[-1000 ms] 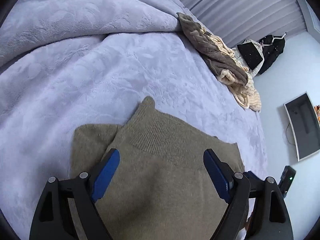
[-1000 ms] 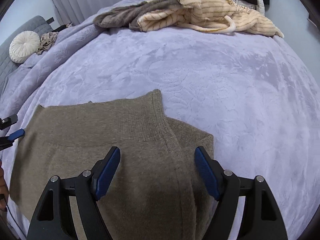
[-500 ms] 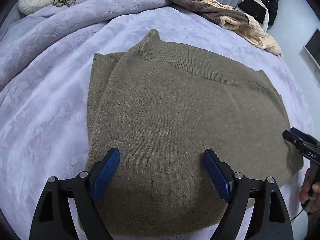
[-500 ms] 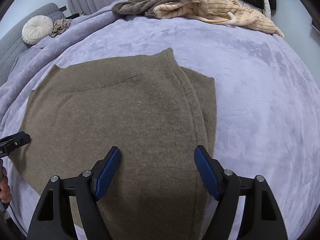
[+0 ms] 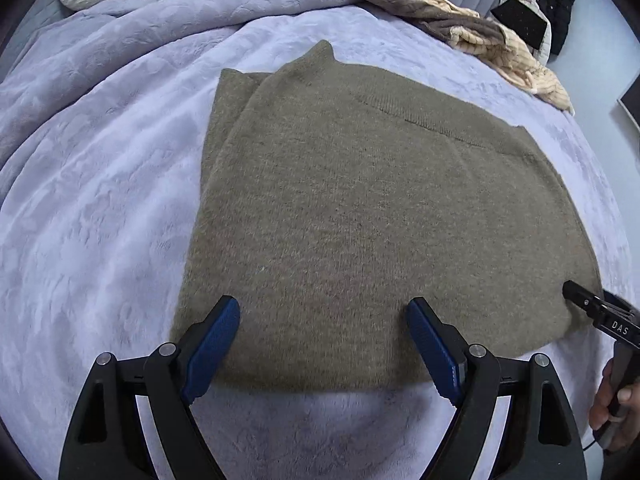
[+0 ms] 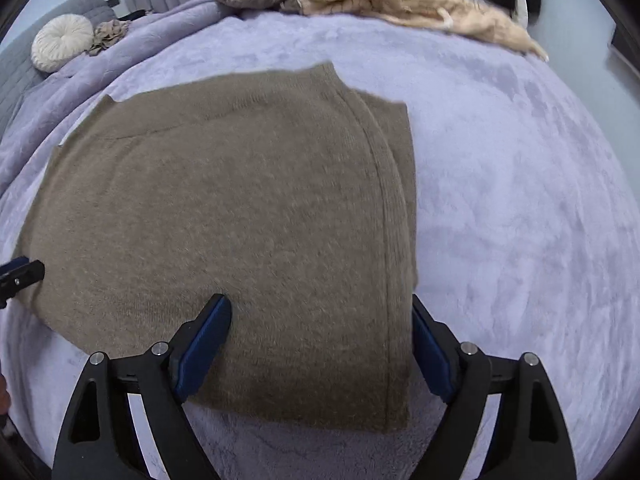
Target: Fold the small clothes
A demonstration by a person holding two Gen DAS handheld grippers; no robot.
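now both grippers have pulled back toward the near hem of the olive-brown knitted sweater [image 5: 360, 216], which lies flat and partly folded on the lilac plush bedspread [image 5: 100, 208]. the left gripper [image 5: 324, 340] stands wide and empty; the right gripper [image 6: 320, 344] is spreading wider, pads clear of the knit. probably they're lining up the next fold from the hem.

Open lavender blanket [image 6: 520, 200] lay clear on both sides of the olive sweater [image 5: 380, 220]. A heap of clothes [image 5: 472, 36] crowded the bed's far edge, a round cushion [image 6: 62, 42] its far-left corner.
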